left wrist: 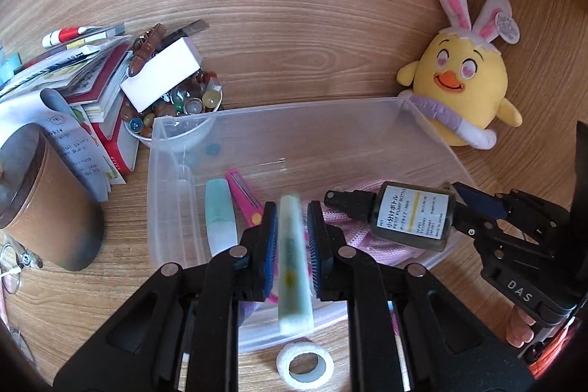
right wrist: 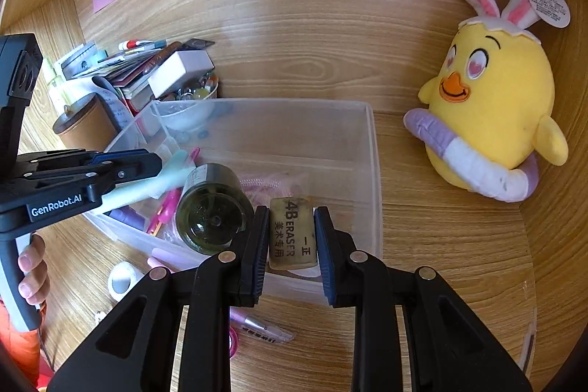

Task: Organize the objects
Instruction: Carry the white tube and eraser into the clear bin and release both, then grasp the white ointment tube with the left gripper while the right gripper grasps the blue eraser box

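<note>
A clear plastic bin (left wrist: 279,109) (right wrist: 371,149) stands on the wooden desk. My left gripper (left wrist: 291,212) is shut on a pale green highlighter (left wrist: 294,263), held over the bin's near side; it also shows in the right wrist view (right wrist: 147,188). My right gripper (right wrist: 290,219) is shut on a grey 4B eraser (right wrist: 292,234), held over the bin, with a small dark pump bottle (right wrist: 211,208) (left wrist: 411,215) pressed against its left finger. Inside the bin lie a mint highlighter (left wrist: 219,215), a pink utility knife (left wrist: 242,193) and pink cord (left wrist: 345,226).
A yellow chick plush (left wrist: 463,83) (right wrist: 492,105) sits right of the bin. Books and a white box (left wrist: 161,76) over a bowl of marbles (left wrist: 176,105) crowd the left, beside a brown cup (left wrist: 44,193). A white tape roll (left wrist: 305,364) and a pen (right wrist: 257,327) lie in front.
</note>
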`<state>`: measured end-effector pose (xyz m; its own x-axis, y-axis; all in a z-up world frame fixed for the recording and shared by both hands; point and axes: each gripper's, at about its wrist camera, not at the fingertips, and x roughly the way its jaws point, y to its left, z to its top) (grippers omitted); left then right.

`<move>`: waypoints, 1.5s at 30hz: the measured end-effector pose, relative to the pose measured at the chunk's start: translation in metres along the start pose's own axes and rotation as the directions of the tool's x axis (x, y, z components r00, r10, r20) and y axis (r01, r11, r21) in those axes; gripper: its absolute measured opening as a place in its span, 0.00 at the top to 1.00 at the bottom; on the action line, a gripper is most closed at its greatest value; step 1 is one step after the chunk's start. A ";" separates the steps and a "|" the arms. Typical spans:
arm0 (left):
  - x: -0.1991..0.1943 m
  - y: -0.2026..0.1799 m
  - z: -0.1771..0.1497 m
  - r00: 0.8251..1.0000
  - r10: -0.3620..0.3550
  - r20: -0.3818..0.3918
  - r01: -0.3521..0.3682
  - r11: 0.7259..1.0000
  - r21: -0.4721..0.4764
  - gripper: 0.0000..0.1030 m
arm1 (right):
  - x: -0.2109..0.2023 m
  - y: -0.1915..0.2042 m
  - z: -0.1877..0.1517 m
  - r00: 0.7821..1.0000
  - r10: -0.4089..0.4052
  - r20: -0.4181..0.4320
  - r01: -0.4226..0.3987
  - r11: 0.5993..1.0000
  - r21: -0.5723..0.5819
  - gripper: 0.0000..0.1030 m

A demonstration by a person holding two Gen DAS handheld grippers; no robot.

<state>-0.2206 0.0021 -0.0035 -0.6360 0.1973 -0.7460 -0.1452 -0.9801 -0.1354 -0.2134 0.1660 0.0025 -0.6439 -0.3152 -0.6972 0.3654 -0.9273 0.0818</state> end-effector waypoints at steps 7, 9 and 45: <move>-0.008 -0.006 -0.001 1.000 0.008 0.025 -0.008 1.000 0.026 0.85 | -0.001 -0.001 0.001 1.000 0.012 -0.008 -0.012 1.000 0.002 0.77; -0.012 -0.007 -0.002 0.999 0.007 0.034 -0.008 0.999 0.031 0.80 | -0.005 -0.001 0.002 1.000 0.017 -0.003 -0.017 1.000 0.007 0.74; -0.070 -0.011 -0.120 0.996 0.084 0.036 -0.086 0.994 0.071 0.06 | -0.083 0.050 -0.102 0.999 0.028 0.030 -0.025 0.996 -0.088 0.33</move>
<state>-0.0830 -0.0034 -0.0279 -0.6732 0.1149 -0.7305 -0.1429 -0.9894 -0.0240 -0.0724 0.1662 -0.0081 -0.6532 -0.3467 -0.6732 0.4391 -0.8977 0.0362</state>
